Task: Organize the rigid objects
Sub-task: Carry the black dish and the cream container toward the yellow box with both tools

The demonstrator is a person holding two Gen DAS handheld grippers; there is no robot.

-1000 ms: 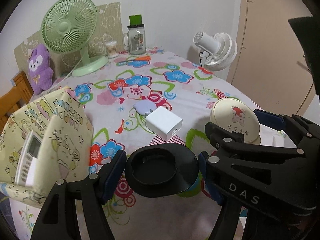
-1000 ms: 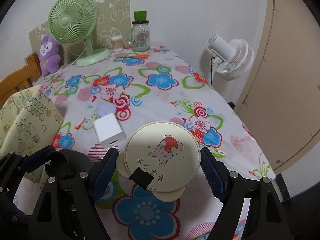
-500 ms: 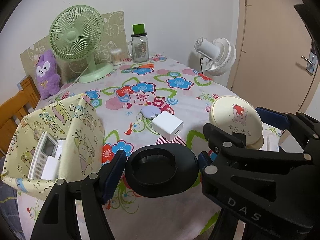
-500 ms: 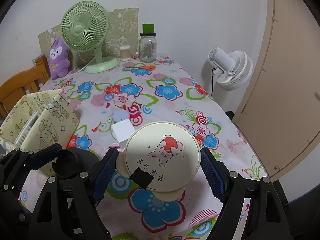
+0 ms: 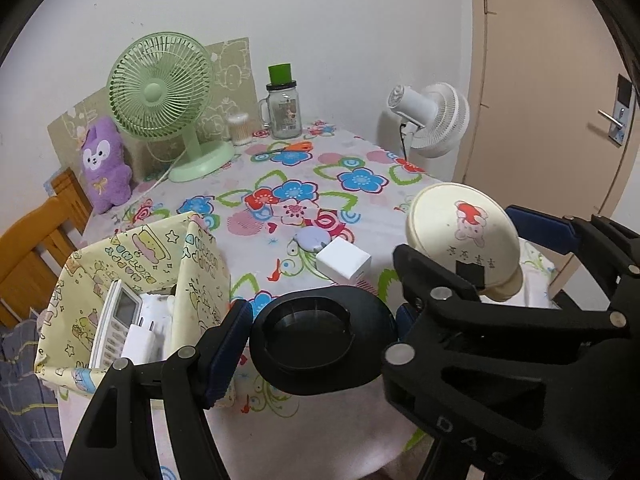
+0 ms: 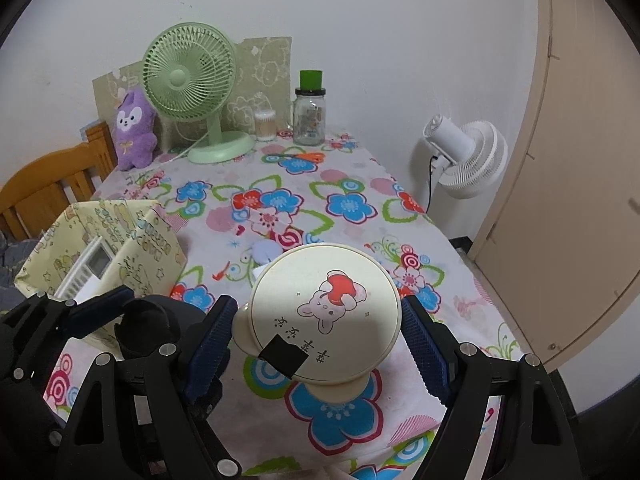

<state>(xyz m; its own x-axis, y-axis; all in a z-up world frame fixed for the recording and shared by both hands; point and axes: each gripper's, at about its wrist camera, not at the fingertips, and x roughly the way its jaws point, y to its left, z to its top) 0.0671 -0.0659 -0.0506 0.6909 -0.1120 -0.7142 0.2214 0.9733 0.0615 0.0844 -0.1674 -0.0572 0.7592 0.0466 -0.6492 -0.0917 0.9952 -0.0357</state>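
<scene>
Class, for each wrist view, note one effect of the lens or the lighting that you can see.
Left wrist view: the fisheye bends the door edge into a curve and leaves dark corners. Right wrist view: light falls unevenly across the cream round case, bright on its left and dimmer toward its right; the white wall looks evenly lit.

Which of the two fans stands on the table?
The green fan, beside the purple plush toy. The white fan stands off the table, near the door.

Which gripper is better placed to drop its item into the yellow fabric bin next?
Left, probably. The left gripper, shut on the black disc, sits right beside the yellow bin; the right gripper with its cream lid is farther off.
</scene>
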